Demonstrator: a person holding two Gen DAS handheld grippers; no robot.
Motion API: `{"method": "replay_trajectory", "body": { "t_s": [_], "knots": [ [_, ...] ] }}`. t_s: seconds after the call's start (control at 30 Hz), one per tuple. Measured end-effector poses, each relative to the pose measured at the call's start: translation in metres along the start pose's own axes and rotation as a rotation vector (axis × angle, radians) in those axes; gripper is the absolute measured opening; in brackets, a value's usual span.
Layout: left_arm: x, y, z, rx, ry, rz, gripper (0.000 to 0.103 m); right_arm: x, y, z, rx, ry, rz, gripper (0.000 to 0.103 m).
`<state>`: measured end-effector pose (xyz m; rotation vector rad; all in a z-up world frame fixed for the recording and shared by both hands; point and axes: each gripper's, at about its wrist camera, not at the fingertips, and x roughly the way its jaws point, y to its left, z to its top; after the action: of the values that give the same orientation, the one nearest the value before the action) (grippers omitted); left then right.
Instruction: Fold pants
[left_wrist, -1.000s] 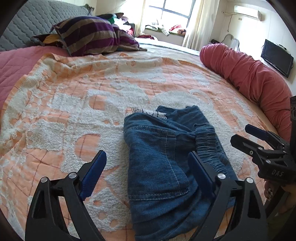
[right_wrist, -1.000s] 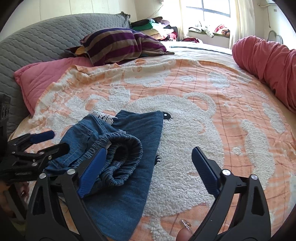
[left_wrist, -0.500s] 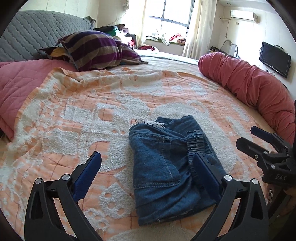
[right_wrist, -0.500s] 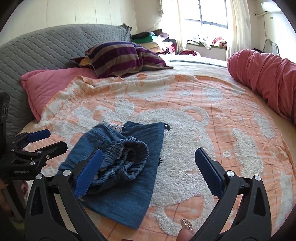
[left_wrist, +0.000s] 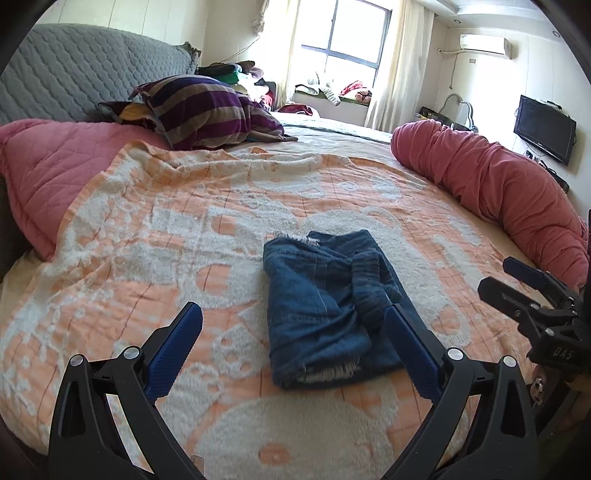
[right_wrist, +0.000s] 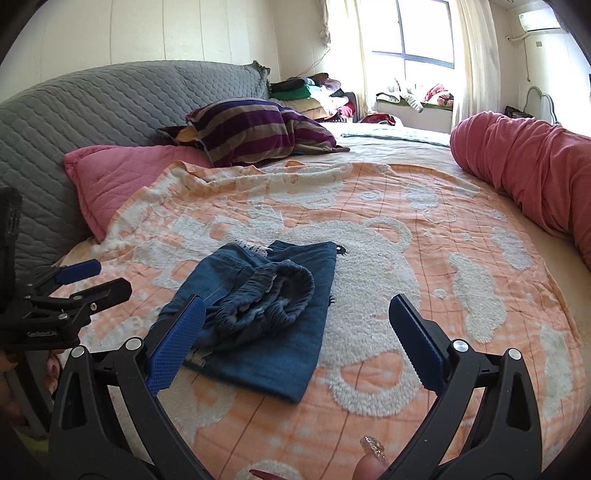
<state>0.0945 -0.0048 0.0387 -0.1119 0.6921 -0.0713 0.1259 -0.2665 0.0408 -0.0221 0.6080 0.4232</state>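
Blue denim pants (left_wrist: 325, 306) lie folded into a small bundle on the orange-and-white blanket (left_wrist: 184, 236), with the gathered elastic waistband on top. My left gripper (left_wrist: 291, 332) stands open above the blanket in front of the bundle, nothing between its blue pads. In the right wrist view the same pants (right_wrist: 258, 306) lie left of centre. My right gripper (right_wrist: 295, 328) is open too, raised over the bundle's near edge and holding nothing. Each gripper shows at the side of the other's view.
A long rolled red quilt (left_wrist: 498, 192) lines the right side of the bed. A striped pillow (left_wrist: 207, 110) and a pink quilted pillow (right_wrist: 122, 177) lie against the grey headboard (right_wrist: 92, 110). A fingertip with a glittery nail (right_wrist: 373, 458) shows at the bottom.
Both grippers have drawn back and risen from the folded pants, which now look smaller and farther away. The pants stay where they lay.
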Motion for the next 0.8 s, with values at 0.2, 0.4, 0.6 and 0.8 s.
{"method": "replay_trajectory", "body": {
  "t_s": [0.2,0.4,0.6,0.8],
  "knots": [
    [-0.018,0.001,-0.011,0.004,-0.001,0.006,0.099,-0.021,0.011,-0.005,-0.014,-0.017,0.008,0.094],
    [-0.035,0.002,-0.02,0.005,-0.007,0.013,0.099,-0.037,0.014,-0.009,-0.014,-0.031,0.005,0.094],
    [-0.05,-0.001,-0.022,0.015,-0.02,0.013,0.099,-0.053,0.014,-0.012,-0.007,-0.043,-0.003,0.094],
    [-0.061,-0.002,-0.027,0.022,-0.023,0.015,0.099,-0.062,0.013,-0.017,-0.007,-0.041,-0.004,0.094]
  ]
}}
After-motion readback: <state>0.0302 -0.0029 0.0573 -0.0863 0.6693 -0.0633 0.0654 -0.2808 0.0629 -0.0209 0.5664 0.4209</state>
